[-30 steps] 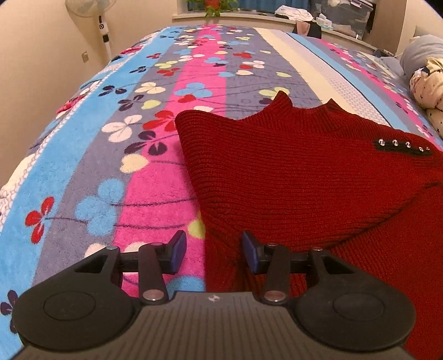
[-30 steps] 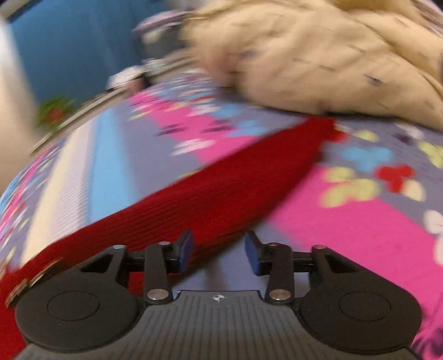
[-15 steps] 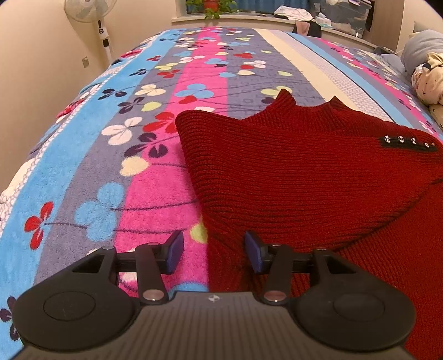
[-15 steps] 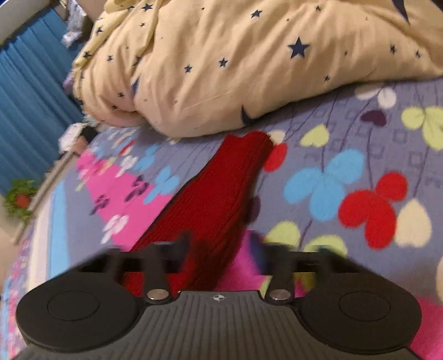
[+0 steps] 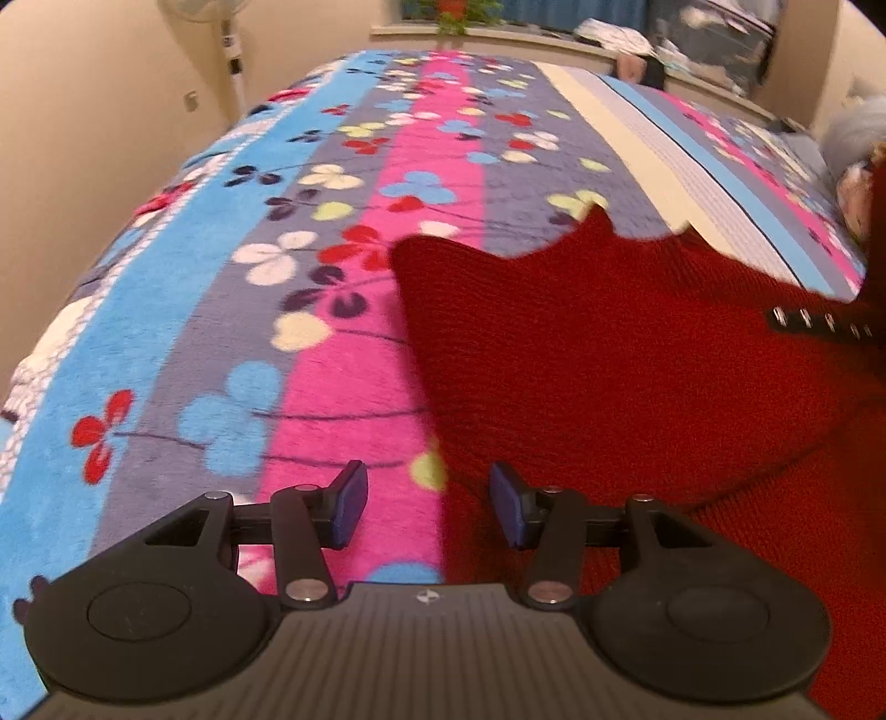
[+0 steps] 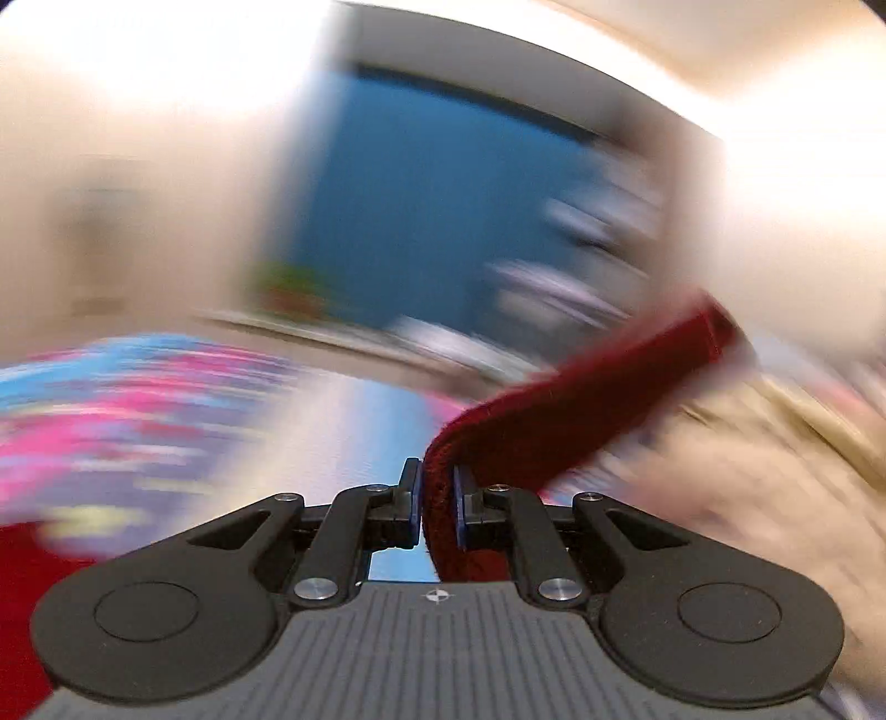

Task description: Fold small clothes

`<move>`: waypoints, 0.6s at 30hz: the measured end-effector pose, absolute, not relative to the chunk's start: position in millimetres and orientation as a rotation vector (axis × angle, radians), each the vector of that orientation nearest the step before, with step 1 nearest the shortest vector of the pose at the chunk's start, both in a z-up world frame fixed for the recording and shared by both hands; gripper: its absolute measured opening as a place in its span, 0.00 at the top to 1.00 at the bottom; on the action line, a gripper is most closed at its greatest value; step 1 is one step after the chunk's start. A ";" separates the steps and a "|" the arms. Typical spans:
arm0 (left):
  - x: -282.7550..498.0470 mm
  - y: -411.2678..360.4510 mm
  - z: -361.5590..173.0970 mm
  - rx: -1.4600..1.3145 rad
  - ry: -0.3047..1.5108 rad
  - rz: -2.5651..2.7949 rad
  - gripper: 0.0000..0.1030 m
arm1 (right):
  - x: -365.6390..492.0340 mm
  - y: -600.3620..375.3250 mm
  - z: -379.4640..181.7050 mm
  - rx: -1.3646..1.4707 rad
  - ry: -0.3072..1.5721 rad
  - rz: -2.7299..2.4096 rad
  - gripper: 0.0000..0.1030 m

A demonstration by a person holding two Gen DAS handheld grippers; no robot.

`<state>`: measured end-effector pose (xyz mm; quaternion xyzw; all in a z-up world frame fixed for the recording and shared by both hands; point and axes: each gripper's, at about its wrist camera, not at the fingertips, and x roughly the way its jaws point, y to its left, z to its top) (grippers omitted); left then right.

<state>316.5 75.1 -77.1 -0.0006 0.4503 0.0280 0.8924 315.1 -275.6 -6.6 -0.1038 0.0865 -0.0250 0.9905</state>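
A red knit sweater lies spread on the flowered blanket, with a dark button strip at the right. My left gripper is open and empty, low over the sweater's left edge. My right gripper is shut on the sweater's red sleeve and holds it lifted off the bed. The right wrist view is heavily motion-blurred.
A standing fan is at the bed's far left corner by the wall. A window sill with a plant and piled things runs behind the bed. A cream quilt lies to the right of the lifted sleeve.
My right gripper has closed on the sleeve and lifted it, swinging fast up and to the left. My left gripper has barely moved and stays open.
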 end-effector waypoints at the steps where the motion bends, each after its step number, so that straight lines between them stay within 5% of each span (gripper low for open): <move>1: 316.2 82.1 -74.1 -0.026 0.931 0.075 0.47 | 299.0 -235.3 -9.4 -0.236 0.164 0.073 0.89; 8: 314.7 121.9 -60.3 -0.234 0.943 0.121 0.47 | 245.1 -98.8 -95.1 -0.327 0.574 0.521 0.81; 11: 312.7 123.3 -55.8 -0.294 0.924 0.087 0.47 | 229.0 -114.3 -87.9 -0.283 0.642 0.512 0.64; 18: 320.3 106.0 -59.1 -0.439 0.856 -0.055 0.47 | 182.5 -228.8 -53.1 -0.234 0.724 0.344 0.50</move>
